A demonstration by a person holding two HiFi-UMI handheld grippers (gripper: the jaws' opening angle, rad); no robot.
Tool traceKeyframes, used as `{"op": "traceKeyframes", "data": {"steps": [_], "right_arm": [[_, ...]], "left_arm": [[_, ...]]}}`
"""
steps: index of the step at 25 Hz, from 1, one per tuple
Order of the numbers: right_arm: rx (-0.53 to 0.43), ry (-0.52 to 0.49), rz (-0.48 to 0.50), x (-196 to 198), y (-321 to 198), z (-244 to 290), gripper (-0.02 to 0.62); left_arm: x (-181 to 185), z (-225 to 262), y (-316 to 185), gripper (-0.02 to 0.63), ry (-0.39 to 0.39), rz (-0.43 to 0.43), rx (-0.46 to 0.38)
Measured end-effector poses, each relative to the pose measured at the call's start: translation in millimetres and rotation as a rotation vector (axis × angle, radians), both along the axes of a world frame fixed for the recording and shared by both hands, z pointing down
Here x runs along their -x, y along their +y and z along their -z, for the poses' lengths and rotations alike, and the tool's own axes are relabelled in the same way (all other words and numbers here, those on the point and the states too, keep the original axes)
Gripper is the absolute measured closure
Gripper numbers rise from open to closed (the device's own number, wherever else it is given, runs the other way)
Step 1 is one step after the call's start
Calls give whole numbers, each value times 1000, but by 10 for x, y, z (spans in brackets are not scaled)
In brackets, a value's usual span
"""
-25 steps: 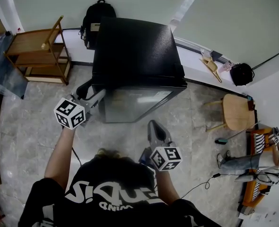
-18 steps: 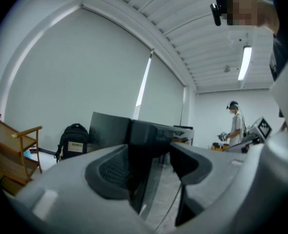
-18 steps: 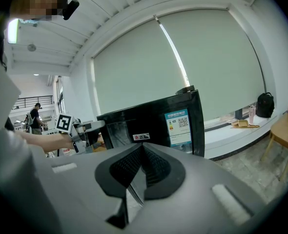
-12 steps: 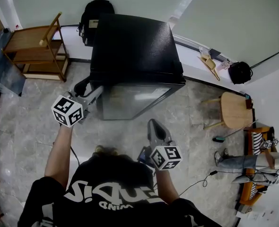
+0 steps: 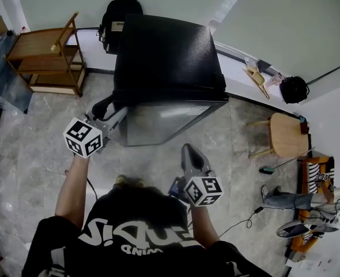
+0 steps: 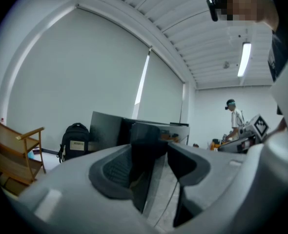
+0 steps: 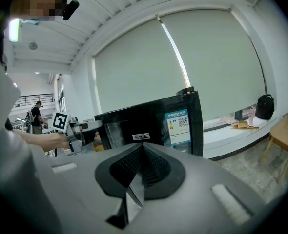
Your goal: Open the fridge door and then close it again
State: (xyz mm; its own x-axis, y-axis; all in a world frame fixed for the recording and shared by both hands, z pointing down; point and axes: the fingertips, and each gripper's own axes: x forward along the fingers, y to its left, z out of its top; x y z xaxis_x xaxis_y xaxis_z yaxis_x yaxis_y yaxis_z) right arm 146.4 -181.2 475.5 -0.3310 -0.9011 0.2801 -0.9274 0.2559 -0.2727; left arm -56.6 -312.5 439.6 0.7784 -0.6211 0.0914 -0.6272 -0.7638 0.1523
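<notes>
A black mini fridge [image 5: 164, 56] stands on the floor ahead of me, its glass door [image 5: 158, 123] facing me and closed or nearly so. My left gripper [image 5: 119, 115] is held level at the door's left edge. In the left gripper view the dark door edge [image 6: 145, 140] stands between the jaws of the left gripper [image 6: 151, 152], which are closing; a gap still shows on the right side. My right gripper [image 5: 188, 150] hangs apart in front of the door, shut on nothing. Seen from the right gripper [image 7: 141, 155], the pads meet and the fridge [image 7: 149, 126] lies beyond.
A wooden shelf chair [image 5: 46, 56] stands at the left and a black backpack [image 5: 119, 13] behind the fridge. A round wooden stool [image 5: 288, 136] and a black bag [image 5: 295, 89] are at the right. A cable [image 5: 245, 224] runs over the floor. A person [image 6: 234, 121] stands far off.
Almost nothing: the head view shifted slightly, and both grippers keep their places by the fridge door.
</notes>
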Motion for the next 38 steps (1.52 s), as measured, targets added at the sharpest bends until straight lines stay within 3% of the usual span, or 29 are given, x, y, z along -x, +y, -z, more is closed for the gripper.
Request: {"op": "traceKeyframes", "data": {"steps": [13, 38], "right_arm": [[-21, -9, 8, 40, 219, 24, 598], [-24, -10, -43, -95, 566, 77, 598]], "left_arm": [[-12, -8, 608, 396, 19, 2, 30], [-350, 48, 1855, 420, 87, -172, 141]]}}
